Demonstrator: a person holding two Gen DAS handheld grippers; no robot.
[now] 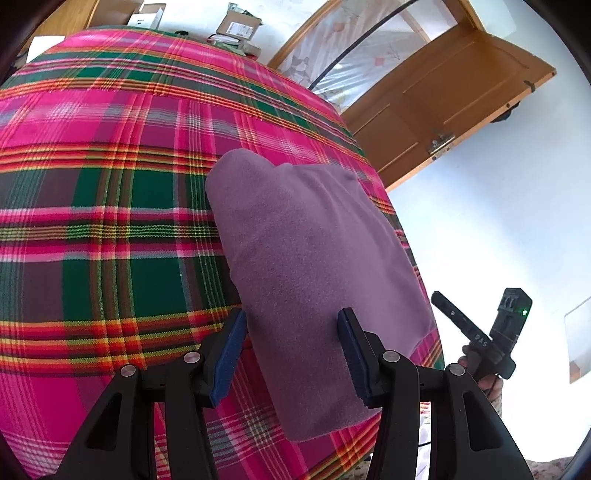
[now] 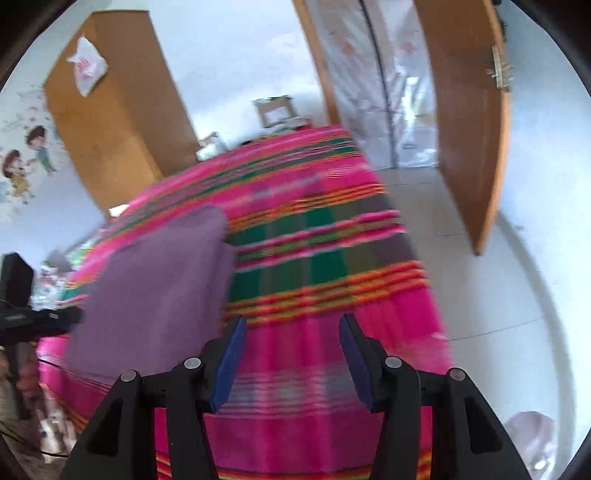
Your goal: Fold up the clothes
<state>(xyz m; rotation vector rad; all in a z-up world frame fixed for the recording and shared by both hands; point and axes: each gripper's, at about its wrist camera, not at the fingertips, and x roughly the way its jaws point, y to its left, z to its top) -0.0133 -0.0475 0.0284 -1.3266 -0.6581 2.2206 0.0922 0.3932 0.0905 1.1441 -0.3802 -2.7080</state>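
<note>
A folded purple fleece cloth (image 1: pixel 314 266) lies flat on the pink and green plaid blanket (image 1: pixel 110 221), close to the bed's right edge. My left gripper (image 1: pixel 295 350) hovers open over the near end of the cloth, its blue pads (image 1: pixel 229 354) standing apart on either side without pressing it. The right view is blurred. It shows my right gripper (image 2: pixel 291 354) open above bare plaid blanket (image 2: pixel 332 280), nothing between its pads, with the purple cloth (image 2: pixel 155 288) off to its left. A hand holds the right tool's black body (image 1: pixel 498 332) just past the bed edge.
An open wooden door (image 1: pixel 443 99) and a plastic-covered doorway stand beyond the bed. A wooden wardrobe (image 2: pixel 118 110) rises at the far left. Cardboard boxes (image 1: pixel 238 26) sit past the bed's far edge. White floor (image 1: pixel 498 221) runs along the right side.
</note>
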